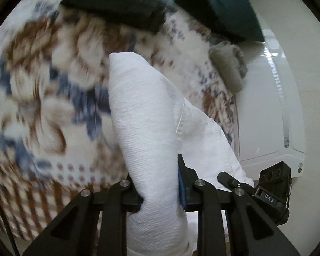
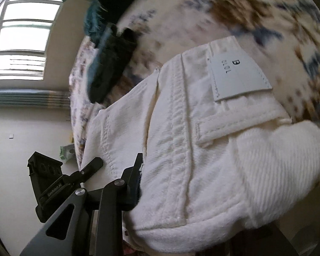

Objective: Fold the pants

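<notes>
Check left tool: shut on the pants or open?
Shut on the white pants: left tool has a bunched fold squeezed between both pads.

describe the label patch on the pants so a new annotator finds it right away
Start at the patterned bedspread and find the white pants lifted over it. Along the waistband, just above the belt loop, sits the patch. It is the only smooth, flat rectangle on the ribbed cloth, stitched round its edge and printed with a dark B.

Window (image 2: 21,36) daylight; bedspread (image 1: 42,85) motion-blurred; fisheye edges.
</notes>
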Available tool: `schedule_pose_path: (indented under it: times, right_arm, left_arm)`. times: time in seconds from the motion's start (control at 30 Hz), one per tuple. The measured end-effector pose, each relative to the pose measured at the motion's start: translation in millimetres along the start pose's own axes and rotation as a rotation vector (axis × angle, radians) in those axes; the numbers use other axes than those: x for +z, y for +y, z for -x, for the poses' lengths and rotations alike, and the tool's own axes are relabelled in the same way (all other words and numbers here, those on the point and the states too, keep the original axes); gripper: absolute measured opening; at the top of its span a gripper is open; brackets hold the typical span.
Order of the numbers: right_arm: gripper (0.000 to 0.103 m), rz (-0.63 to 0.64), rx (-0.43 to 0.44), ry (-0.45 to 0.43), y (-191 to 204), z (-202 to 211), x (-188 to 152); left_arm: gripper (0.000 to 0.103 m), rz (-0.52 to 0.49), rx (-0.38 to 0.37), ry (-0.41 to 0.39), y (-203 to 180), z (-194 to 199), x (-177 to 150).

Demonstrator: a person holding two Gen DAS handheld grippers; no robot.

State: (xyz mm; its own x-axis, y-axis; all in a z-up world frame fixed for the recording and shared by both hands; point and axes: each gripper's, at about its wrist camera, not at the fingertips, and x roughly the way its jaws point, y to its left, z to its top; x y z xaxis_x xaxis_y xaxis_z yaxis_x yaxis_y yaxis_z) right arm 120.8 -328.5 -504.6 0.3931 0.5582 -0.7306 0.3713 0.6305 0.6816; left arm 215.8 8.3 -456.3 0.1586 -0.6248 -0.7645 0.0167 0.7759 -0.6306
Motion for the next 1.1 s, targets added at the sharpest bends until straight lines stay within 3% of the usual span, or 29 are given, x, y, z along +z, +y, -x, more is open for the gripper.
schedule_pose_path:
  times: [0.13, 0.33, 0.5, 0.73, 0.83, 0.93, 1.1]
  right_arm:
    - [0.03, 0.034, 0.043, -0.038, 49.1, -0.4, 34.3]
    - [0.03, 0.107, 0.104, -0.071, 139.8, -24.8, 121.5]
    - [0.03, 0.161, 0.147, -0.081, 211.1, -83.9, 206.9]
    - [0.03, 0.229, 0.163, -0.065, 273.3, -208.3, 308.7]
    - [0.029, 0.242, 0.132, -0.051, 280.0, -255.6, 330.2]
    - [0.029, 0.24, 0.084, -0.024, 273.5, -284.6, 328.4]
    - [0.03, 0.219, 0.063, -0.02, 264.7, -297.1, 317.5]
  left_arm:
    - [0.021, -0.03, -0.001, -0.055, -13.9, 30.3, 51.8]
    - [0.021, -0.019, -0.005, -0.131, -16.4, 59.5, 145.4]
    - [0.021, -0.011, 0.013, -0.206, 0.0, 70.5, 248.1]
    - [0.021, 0.014, 0.025, -0.264, 71.8, 52.5, 382.4]
    - [0.021, 0.036, 0.02, -0.241, 106.8, 31.5, 410.3]
    - [0.021, 0.07, 0.027, -0.187, 141.3, 9.9, 423.3]
    - [0.021, 0.114, 0.005, -0.145, 162.6, -1.3, 407.8]
